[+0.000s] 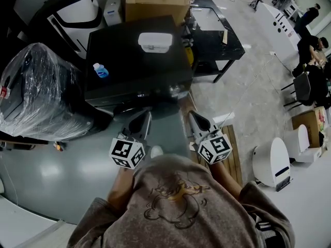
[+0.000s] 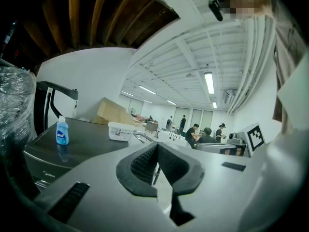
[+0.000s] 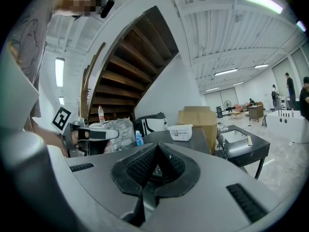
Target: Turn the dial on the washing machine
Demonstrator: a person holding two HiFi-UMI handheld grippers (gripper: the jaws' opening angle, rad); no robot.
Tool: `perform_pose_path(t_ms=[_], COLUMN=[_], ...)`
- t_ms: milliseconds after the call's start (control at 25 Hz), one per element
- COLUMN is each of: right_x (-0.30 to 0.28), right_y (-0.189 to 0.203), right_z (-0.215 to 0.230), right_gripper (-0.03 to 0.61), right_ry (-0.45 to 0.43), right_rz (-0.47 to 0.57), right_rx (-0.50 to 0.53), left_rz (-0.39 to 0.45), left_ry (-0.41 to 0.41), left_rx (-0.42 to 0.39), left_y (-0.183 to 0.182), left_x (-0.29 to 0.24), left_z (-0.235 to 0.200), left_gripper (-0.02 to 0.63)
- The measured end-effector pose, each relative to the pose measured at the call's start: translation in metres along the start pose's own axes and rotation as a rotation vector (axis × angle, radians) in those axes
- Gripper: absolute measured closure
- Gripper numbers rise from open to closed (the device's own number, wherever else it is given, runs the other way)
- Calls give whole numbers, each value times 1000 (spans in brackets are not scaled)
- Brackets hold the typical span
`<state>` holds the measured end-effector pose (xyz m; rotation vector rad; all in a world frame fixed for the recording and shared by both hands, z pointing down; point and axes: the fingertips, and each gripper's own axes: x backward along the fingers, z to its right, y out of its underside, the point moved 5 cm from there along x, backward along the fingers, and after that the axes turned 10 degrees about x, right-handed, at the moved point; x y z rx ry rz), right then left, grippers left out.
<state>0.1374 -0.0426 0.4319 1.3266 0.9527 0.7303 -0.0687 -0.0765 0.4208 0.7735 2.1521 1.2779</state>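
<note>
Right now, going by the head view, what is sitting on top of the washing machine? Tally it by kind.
Blue bottle: 1
White container: 1
Total: 2, both standing on the dark top of the washing machine, apart from each other.

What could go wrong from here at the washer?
1. The left hand-held gripper and right hand-held gripper are both shut; pushed in like this they'd bump the washer, not grip a dial.
2. I can't make out the dial on the dark front, so a wrong control may get turned.
3. The bottle and box on top could get knocked.
</note>
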Motion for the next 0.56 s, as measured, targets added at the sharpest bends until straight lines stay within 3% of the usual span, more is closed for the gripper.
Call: perform_pose_path(t_ms=[560], right_x=[-2], right_y=[0], right_z=[-4], right_gripper=[577], right_ry=[-25], right_rz=[-8], right_rx=[13], left_rz=[-8], left_ry=[-28], left_rx=[-2], left_y=[1], left_x=[4], left_z=[0], left_gripper=[621])
